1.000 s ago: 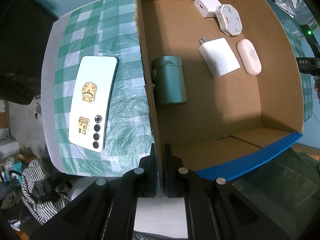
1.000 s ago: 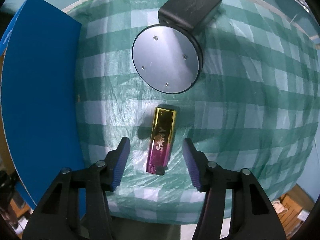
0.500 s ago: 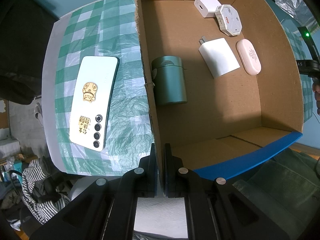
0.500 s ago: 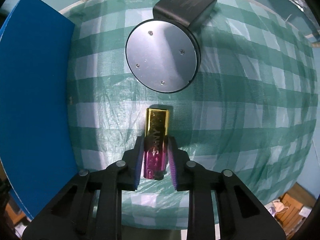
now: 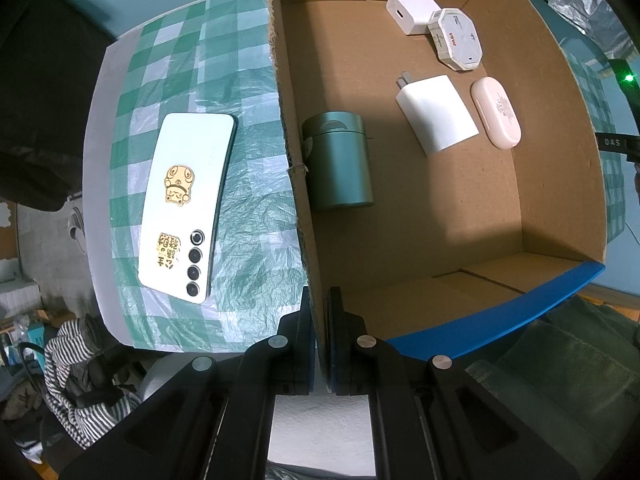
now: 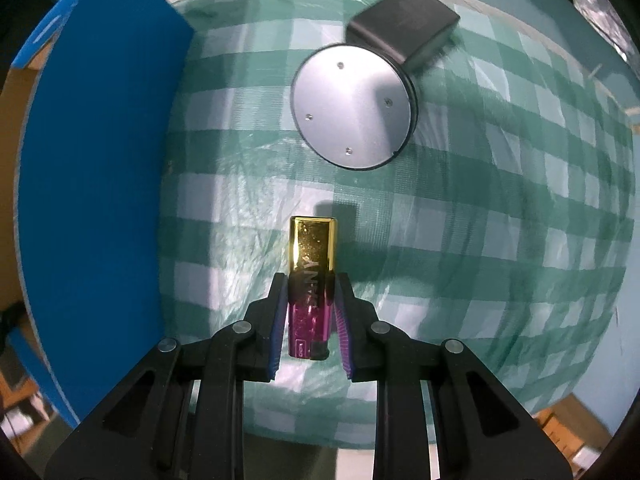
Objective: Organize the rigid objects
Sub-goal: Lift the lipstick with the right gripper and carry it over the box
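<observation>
A second ago the right gripper (image 6: 311, 320) stood open around the lighter (image 6: 312, 280); now it clenches it (lifted off the checked cloth (image 6: 480, 240)). The left gripper (image 5: 318, 312) pinches the cardboard box (image 5: 400, 200) wall, where the lighter probably goes.

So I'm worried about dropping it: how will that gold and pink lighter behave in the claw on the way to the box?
The lighter looks rigid and probably light. Its glossy sides may slip between the right claw's pads. It is gripped near one end, so it might pivot if jolted.
</observation>
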A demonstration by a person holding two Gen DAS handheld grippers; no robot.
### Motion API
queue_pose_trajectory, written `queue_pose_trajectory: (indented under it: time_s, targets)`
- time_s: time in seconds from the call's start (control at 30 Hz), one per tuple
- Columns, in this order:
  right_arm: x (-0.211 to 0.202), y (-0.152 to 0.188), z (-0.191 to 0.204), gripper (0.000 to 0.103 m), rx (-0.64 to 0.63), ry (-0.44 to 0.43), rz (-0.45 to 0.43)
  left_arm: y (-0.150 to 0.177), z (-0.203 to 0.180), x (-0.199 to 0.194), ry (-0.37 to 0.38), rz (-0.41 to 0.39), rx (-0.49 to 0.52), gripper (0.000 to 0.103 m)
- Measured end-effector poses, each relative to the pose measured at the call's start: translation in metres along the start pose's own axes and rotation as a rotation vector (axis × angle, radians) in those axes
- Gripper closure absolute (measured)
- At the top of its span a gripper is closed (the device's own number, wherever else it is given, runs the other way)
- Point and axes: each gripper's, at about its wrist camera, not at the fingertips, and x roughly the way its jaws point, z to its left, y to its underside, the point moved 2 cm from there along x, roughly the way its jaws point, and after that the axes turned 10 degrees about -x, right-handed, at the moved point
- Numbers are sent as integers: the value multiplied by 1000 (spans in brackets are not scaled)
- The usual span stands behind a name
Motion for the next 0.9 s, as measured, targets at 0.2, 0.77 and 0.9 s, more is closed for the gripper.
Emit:
queue_pose_trajectory:
  time_s: [0.2,0.77,0.9]
  targets:
    - [-24,-2,8,81,-48,-7,-18,0,0,0,-1,0,1,98]
    - [-88,-35,38,81,-179,-37,-108,-1,-1,1,-2,1,3,98]
    - [-103,-47,59,81,-223,-54,-135,0,-2,1,-2,1,3,98]
